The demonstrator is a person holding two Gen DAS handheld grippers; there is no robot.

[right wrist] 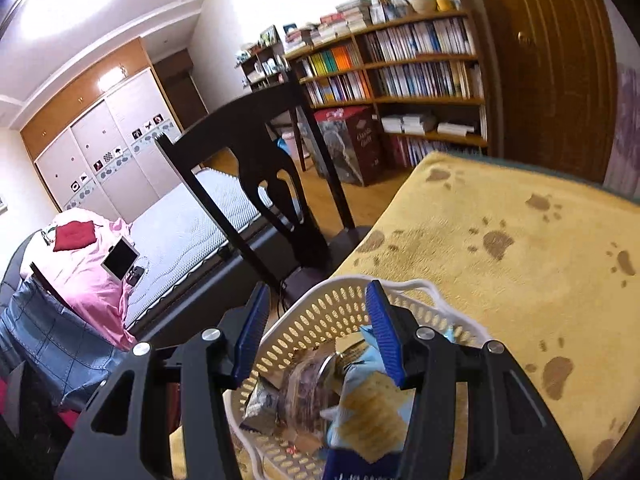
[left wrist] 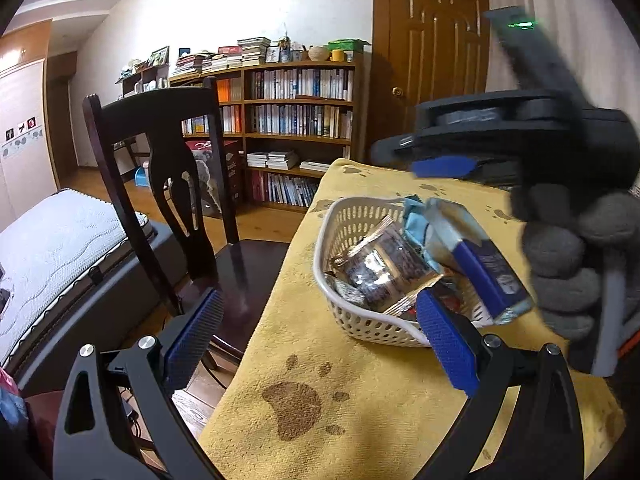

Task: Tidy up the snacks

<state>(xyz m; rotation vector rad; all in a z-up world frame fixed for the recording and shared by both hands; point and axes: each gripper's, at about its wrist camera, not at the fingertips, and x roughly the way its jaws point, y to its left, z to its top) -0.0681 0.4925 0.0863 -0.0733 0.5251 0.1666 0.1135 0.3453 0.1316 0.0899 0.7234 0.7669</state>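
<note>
On the table, a yellow fleece cloth with brown paw prints (left wrist: 360, 400) covers the top; white perforated plastic basket (left wrist: 352, 320) sits on it, near the cloth's edge on the chair side. Beside that edge of the basket: dark wooden chair with carved back (left wrist: 160, 152), seat tucked close to the table. Behind the chair from the basket: grey quilted mattress (left wrist: 60, 240), wood floor, curved wooden bookshelf packed with books (left wrist: 300, 120), brown panel door (left wrist: 432, 40) right of the shelf. Right wrist view adds a white sliding wardrobe (right wrist: 104, 148) and pink bedding (right wrist: 84, 264) beyond the mattress.

Basket is full of wrapped snacks: clear packet of dark cookies with gold trim (left wrist: 384, 268) lying in the middle, long axis roughly along the basket's length; light blue cracker packet with navy end (left wrist: 476, 264) leaning tilted on the far rim, navy end sticking out and down over the basket's side, long axis diagonal.

Left claw (left wrist: 320, 344) is spread wide, empty, blue pads apart, right pad just in front of the basket's near rim. Right claw (right wrist: 316, 336), in a grey-gloved hand (left wrist: 568, 264), hovers over the basket, released, pads (right wrist: 384, 332) straddling the basket's rim area, nothing gripped; cracker packet (right wrist: 372, 412) lies just below.
</note>
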